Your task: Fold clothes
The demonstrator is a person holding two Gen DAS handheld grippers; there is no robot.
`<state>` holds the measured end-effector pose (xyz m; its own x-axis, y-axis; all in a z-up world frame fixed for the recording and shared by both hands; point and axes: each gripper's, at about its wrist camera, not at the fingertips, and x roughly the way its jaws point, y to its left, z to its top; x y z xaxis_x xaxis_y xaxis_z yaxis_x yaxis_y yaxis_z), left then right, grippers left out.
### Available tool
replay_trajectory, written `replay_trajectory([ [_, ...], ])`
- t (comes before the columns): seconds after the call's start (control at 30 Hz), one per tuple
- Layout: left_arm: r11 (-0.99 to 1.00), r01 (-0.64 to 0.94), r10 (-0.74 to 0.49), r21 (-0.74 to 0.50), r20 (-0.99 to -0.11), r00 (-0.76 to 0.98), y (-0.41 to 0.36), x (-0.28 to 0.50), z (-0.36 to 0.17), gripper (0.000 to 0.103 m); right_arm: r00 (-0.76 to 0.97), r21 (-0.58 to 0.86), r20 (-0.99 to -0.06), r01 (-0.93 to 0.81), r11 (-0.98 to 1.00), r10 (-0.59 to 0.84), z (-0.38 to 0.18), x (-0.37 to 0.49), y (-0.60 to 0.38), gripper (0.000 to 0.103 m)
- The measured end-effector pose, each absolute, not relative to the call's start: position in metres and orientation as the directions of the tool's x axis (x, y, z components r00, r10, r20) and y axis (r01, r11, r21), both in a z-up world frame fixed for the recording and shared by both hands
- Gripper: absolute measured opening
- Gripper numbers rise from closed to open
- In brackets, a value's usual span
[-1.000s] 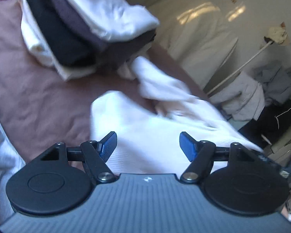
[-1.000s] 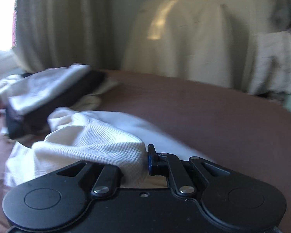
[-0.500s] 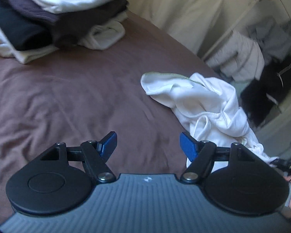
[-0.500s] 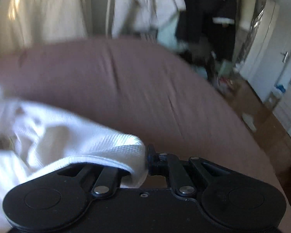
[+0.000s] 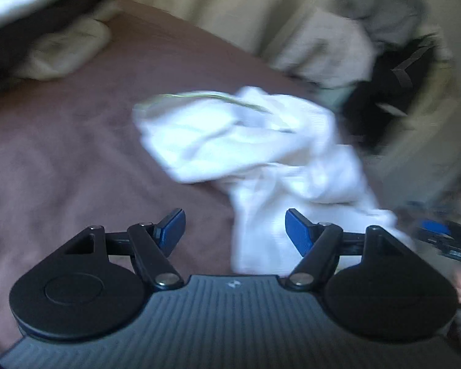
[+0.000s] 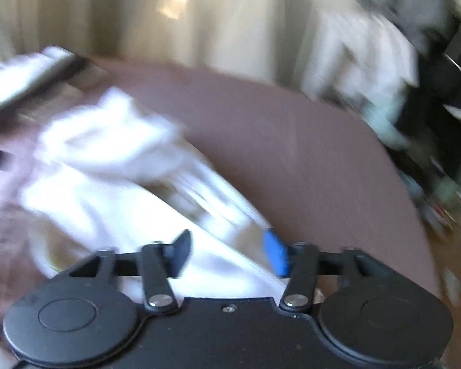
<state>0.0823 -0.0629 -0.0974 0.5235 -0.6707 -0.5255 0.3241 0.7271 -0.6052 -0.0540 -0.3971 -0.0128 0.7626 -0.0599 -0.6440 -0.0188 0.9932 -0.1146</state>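
**A:** How do your jaws stand?

**B:** Your left gripper (image 5: 235, 230) is spread wide, blue pads (image 5: 172, 227) well apart, nothing between them. Your right gripper (image 6: 230, 253) is parted too; white cloth lies in the gap, but neither pad presses on it, so you are gripping nothing there.

**A:** And the garment?

**B:** The white garment (image 5: 252, 153) sits crumpled on the brown bedspread (image 5: 61, 153), ahead of your left gripper and toward its right finger. In your right view the same white garment (image 6: 116, 160) runs from under the gripper body up and to the left, bunched and creased. Both views are blurred, so you cannot tell sleeves from hem.

**A:** Further out?

**B:** At the far left of your left view is a stack of folded clothes (image 5: 30, 30), light on top, dark beneath, a cream piece at its base. It also shows at the left edge of your right view (image 6: 30, 73). Beyond the bed's far edge, clothes hang: pale ones (image 5: 329, 46) and a black one (image 5: 393, 86). A cream drape (image 6: 230, 21) stands behind the bed.
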Motion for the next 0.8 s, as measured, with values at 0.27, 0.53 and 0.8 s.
replay_trajectory([
  [0.27,0.82,0.373,-0.571,-0.434,-0.58,0.581,-0.082,0.127,-0.096,0.071,0.776,-0.189,-0.629,-0.202,0.961,0.039,-0.042,0.035,-0.329,0.093],
  [0.53,0.86,0.406,-0.508,-0.31,-0.602,0.616,-0.114,0.148,-0.113,0.09,0.76,-0.432,-0.645,-0.275,0.859,-0.081,-0.089,0.077,-0.309,0.093],
  [0.8,0.882,0.369,-0.467,-0.295,-0.655,0.593,-0.121,0.17,-0.116,0.01,0.809,-0.649,-0.585,-0.418,0.636,-0.065,-0.092,0.108,-0.274,0.04],
])
